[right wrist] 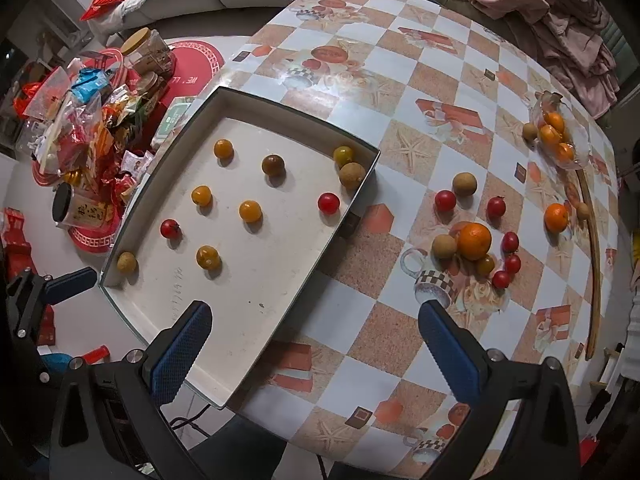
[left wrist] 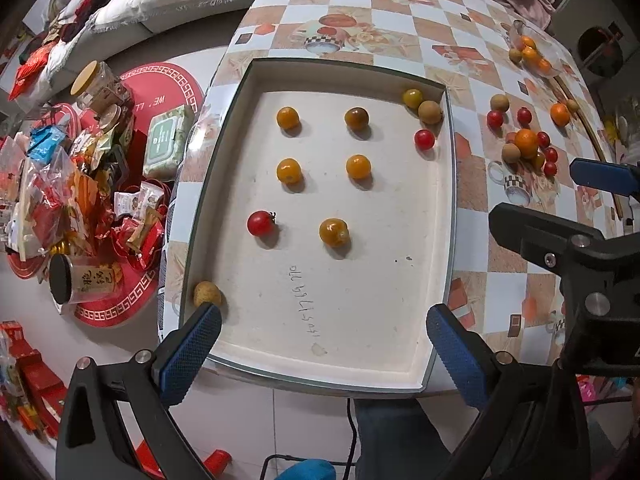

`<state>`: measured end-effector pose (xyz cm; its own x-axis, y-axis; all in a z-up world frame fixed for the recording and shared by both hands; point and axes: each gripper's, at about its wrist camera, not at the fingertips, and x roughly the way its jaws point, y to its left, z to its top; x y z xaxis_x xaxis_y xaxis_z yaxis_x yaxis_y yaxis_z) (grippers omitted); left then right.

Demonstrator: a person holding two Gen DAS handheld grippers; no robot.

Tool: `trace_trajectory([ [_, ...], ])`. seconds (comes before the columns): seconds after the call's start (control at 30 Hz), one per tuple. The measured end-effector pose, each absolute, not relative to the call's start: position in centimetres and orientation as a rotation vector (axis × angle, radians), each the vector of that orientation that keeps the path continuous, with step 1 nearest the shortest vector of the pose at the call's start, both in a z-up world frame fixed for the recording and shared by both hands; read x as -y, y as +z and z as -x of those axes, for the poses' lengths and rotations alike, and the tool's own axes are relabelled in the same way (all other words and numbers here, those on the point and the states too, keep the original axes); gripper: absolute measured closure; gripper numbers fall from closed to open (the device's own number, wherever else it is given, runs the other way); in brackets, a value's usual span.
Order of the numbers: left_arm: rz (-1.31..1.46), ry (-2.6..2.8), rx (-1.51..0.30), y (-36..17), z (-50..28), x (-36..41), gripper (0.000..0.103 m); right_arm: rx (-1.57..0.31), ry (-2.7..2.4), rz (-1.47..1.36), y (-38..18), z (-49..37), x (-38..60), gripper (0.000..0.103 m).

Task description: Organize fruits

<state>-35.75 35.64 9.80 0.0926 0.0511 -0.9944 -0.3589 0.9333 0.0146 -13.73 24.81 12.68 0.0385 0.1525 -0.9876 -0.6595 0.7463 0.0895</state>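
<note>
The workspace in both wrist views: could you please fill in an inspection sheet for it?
Surface: table under a checkered printed cloth.
Job's things: white tray holding ten small fruits, among them a red tomato and a brown longan in its near-left corner; loose fruit pile on the cloth right of the tray; more oranges in a clear bag.
Clutter: snack packets and jars on a low surface left of the table.
Grippers: left gripper open, empty; right gripper open, empty.
Cables: a dark cord below the table's near edge.
Surroundings: pink cloth heap, pillows behind.
</note>
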Motion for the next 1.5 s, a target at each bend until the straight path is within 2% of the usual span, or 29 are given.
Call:
trace_trajectory([
  [1.5,0.227,0.289,-1.467,9.4,36.0,-35.4,0.0,-1.424,0.647,0.415,12.6,14.6,-25.0,0.0],
])
